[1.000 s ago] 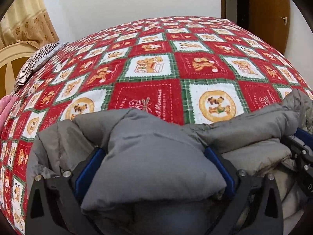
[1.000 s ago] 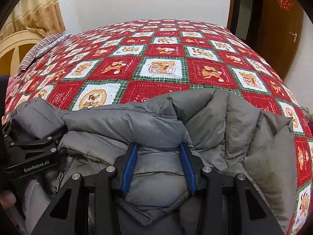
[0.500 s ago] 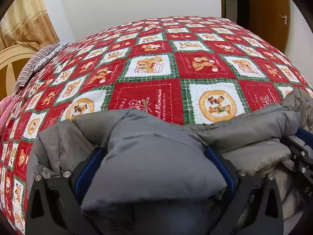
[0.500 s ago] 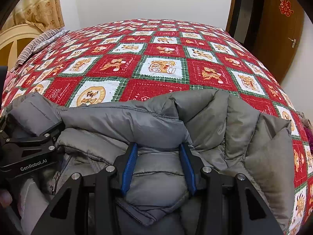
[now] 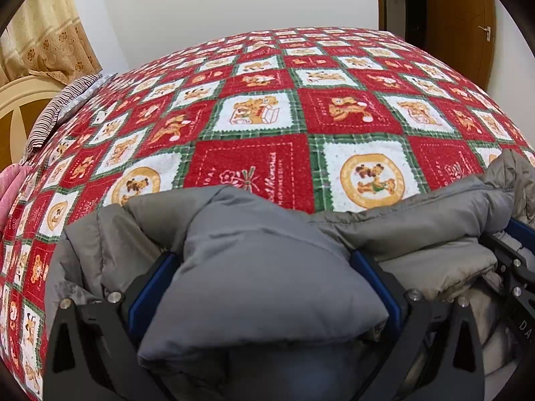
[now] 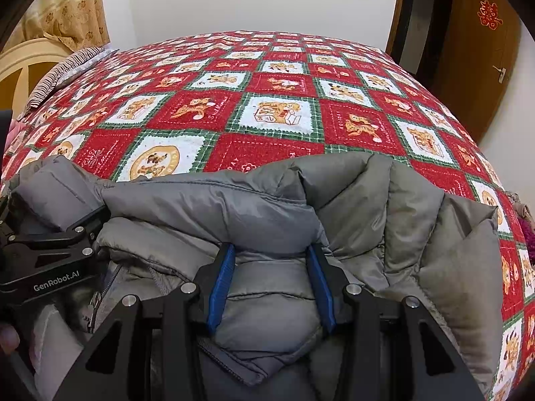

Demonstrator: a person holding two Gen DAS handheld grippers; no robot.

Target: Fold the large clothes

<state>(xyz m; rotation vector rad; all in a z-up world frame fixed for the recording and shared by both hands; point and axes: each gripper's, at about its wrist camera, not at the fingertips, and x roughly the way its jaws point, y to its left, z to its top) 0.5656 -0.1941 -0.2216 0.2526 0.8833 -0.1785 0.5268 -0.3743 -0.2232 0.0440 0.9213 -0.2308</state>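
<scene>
Grey puffer jacket (image 5: 274, 274) lies bunched on the patchwork bed quilt (image 5: 267, 113); left tongs (image 5: 264, 287) and right tongs (image 6: 271, 280) each pinch its padded folds.

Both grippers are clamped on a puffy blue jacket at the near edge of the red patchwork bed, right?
Not quite: the jacket is grey, as the right wrist view shows. Both the left gripper and right gripper are clamped on it, on the red patchwork bed.
</scene>
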